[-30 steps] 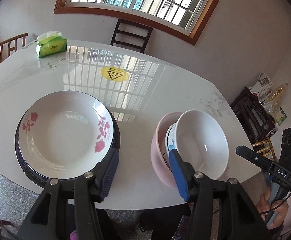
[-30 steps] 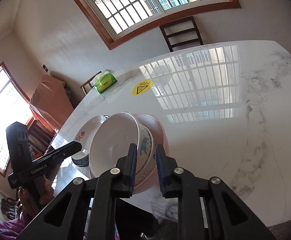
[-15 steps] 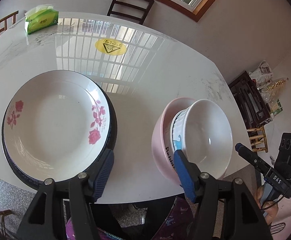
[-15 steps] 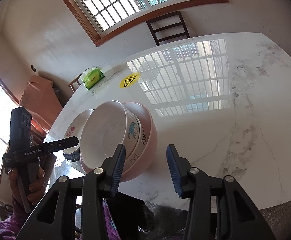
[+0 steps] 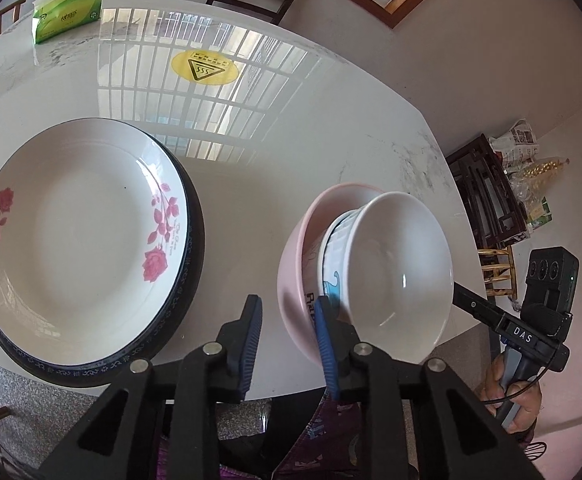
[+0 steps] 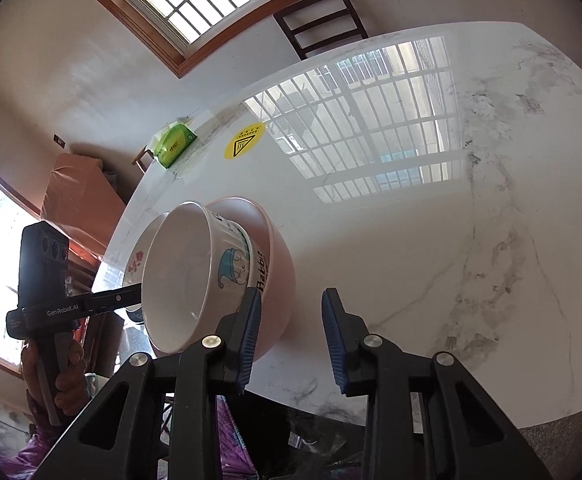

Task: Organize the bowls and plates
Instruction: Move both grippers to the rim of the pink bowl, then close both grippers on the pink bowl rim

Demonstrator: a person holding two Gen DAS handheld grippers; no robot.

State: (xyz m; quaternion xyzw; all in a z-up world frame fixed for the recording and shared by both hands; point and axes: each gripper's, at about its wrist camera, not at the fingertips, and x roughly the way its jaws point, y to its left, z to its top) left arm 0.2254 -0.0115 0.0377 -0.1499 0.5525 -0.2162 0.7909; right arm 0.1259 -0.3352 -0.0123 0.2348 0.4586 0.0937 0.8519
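Two nested bowls and a plate stack near the tabletop's edge.

We see the white bowl [image 5: 391, 264] tilted inside the pink bowl [image 5: 295, 276], right of the rose plate [image 5: 79, 240] lying on a dark-rimmed plate [image 5: 195, 248] on the tabletop [image 5: 251, 168]. Our left tool [image 5: 287, 340] is closing, nothing between its pads, its right pad just beside the pink bowl. Our right tool [image 6: 291, 336] is closing too, empty, its left pad against that bowl's wall.

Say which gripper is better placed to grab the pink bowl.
Probably left: the left gripper is closing with the pink bowl between its fingers; the right gripper, also closing, frames mostly table.
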